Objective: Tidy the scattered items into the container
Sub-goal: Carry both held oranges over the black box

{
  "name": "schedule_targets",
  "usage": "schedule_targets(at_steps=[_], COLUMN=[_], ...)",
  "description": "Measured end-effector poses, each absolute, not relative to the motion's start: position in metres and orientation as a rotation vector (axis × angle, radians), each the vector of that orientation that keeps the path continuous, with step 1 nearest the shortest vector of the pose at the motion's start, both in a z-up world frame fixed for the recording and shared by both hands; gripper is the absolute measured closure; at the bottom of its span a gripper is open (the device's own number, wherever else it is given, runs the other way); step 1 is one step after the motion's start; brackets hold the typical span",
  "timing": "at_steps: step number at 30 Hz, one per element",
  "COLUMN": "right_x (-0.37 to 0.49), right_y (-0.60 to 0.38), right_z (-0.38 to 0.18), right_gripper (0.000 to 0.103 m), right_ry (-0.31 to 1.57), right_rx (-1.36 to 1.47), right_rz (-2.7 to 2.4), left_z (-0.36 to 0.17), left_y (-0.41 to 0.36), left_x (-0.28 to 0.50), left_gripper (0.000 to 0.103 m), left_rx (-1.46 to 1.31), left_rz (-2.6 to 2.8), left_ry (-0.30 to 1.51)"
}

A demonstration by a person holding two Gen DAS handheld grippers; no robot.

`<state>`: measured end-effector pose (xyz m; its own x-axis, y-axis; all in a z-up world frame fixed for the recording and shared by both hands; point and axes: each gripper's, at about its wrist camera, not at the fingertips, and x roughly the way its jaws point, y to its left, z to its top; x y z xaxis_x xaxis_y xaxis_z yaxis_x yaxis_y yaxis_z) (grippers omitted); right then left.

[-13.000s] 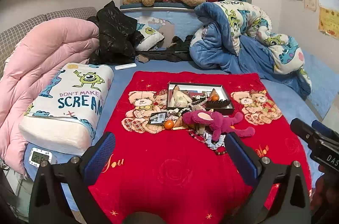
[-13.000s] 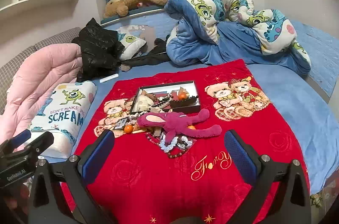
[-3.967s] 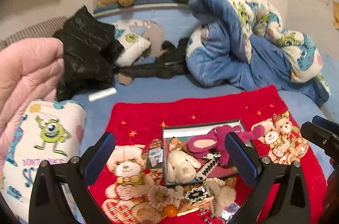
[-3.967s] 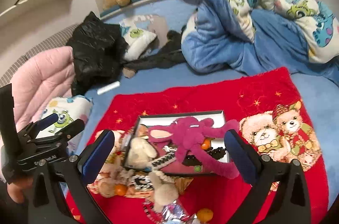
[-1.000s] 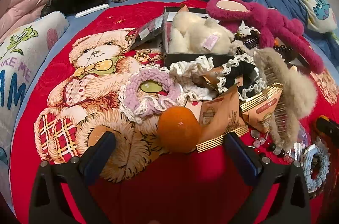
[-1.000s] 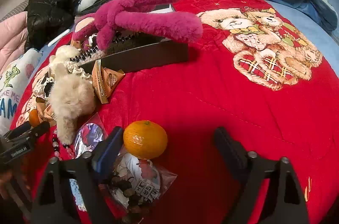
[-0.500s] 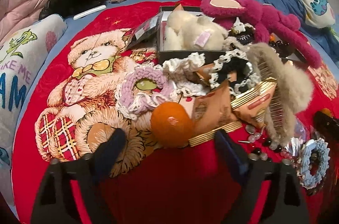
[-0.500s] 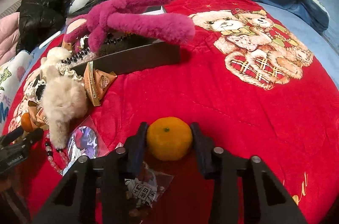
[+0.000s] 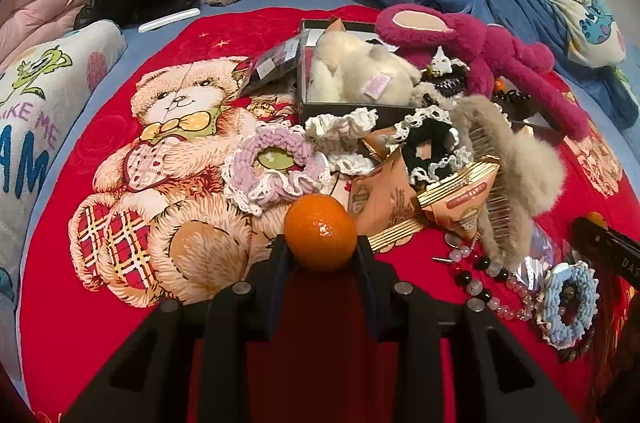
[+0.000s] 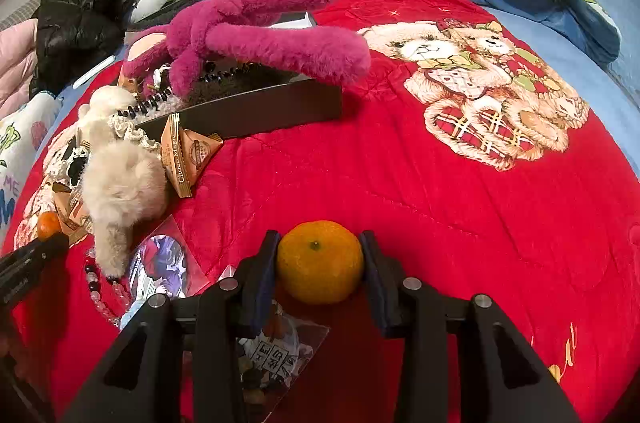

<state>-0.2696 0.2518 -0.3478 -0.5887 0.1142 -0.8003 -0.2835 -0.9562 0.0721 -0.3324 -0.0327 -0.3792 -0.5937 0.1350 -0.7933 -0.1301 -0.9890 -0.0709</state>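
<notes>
Left gripper [image 9: 320,247]: both fingers closed against the sides of an orange mandarin [image 9: 320,232], which sits at the fingertips over the red teddy-bear blanket [image 9: 120,303]. Just ahead of it lies a lilac crocheted scrunchie [image 9: 276,169]; ahead and to its right, two gold-edged snack packets [image 9: 452,199] and a beige fluffy hair claw [image 9: 516,163].

Right gripper [image 10: 320,263]: fingers pressed on either side of a second mandarin [image 10: 320,262], its stem scar facing the camera and slightly upward. The fruit is near-round, so no long axis can be told.

The black rectangular box [image 10: 256,111] stands farther ahead and to the left, long side running left to right across the view. A magenta plush toy [image 10: 260,35] lies across the box, limbs overhanging its rim.
</notes>
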Motion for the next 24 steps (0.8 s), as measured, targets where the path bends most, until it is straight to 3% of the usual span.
schedule_targets(at_steps=[24], right_x=[-0.262], right_y=[0.235], right_z=[-0.32], right_gripper=[0.065], right_ry=[0.292], right_rx=[-1.229], right_rz=[2.691], left_z=[-0.326], left_y=[-0.029], left_x=[-0.316], left_gripper=[0.071], left_rx=[-1.213], left_rz=[2.719], left_ry=[-0.038])
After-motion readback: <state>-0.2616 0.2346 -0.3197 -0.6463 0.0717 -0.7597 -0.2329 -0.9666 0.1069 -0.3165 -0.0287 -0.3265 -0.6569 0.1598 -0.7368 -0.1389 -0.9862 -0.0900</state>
